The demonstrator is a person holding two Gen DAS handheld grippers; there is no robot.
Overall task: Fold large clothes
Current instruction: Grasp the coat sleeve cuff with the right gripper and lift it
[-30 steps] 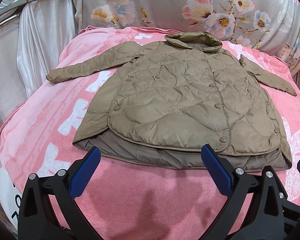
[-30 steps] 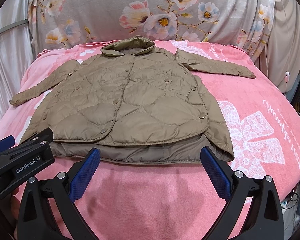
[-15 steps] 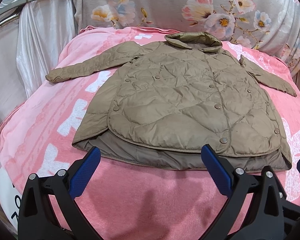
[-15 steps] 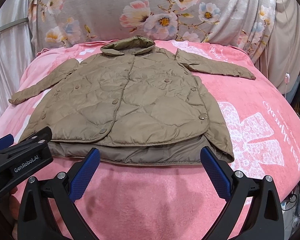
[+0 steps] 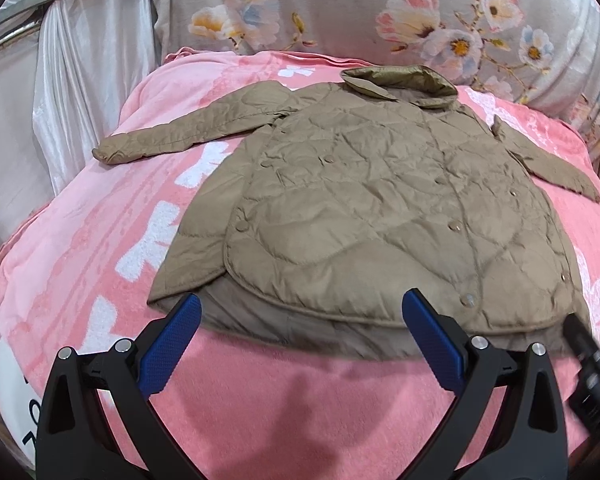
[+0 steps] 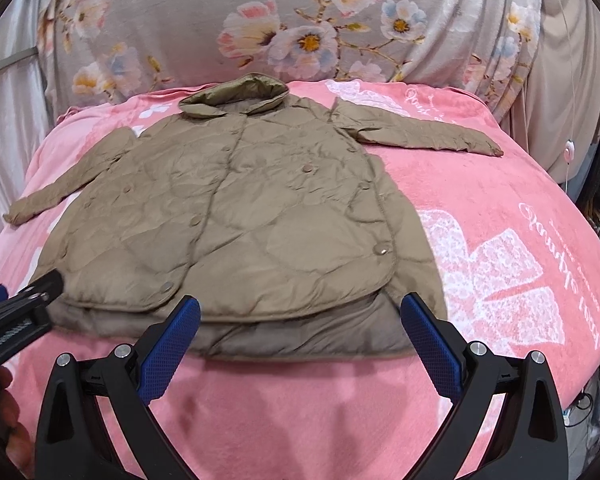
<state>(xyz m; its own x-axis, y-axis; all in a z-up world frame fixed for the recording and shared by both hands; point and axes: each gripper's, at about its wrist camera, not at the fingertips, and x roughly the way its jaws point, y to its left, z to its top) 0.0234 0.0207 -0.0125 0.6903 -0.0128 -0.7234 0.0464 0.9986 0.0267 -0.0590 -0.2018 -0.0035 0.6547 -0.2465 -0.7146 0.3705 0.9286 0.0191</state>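
Left wrist view: the left gripper (image 5: 300,320) has moved in since a second ago; its blue fingers (image 5: 168,350), spread wide and gripping nothing, now overlap the near hem instead of sitting short of it.
Jacket, left wrist view: the tan quilted jacket (image 5: 380,208) lies flat and buttoned on the pink blanket (image 5: 100,240), collar toward 12 o'clock, one sleeve out toward 9 o'clock, the other toward 3 o'clock.
Right wrist view: the right gripper (image 6: 300,320) has likewise closed in on the hem, fingers (image 6: 432,340) apart and empty.
Jacket, right wrist view: the jacket (image 6: 240,220) is unshifted and unfolded, hem at 6 o'clock.
Left gripper, right wrist view: its tip (image 6: 24,304) shows at 8 o'clock, beside the hem corner.
Meaning: probably both tools are lining up a hem grasp; no fold has begun.
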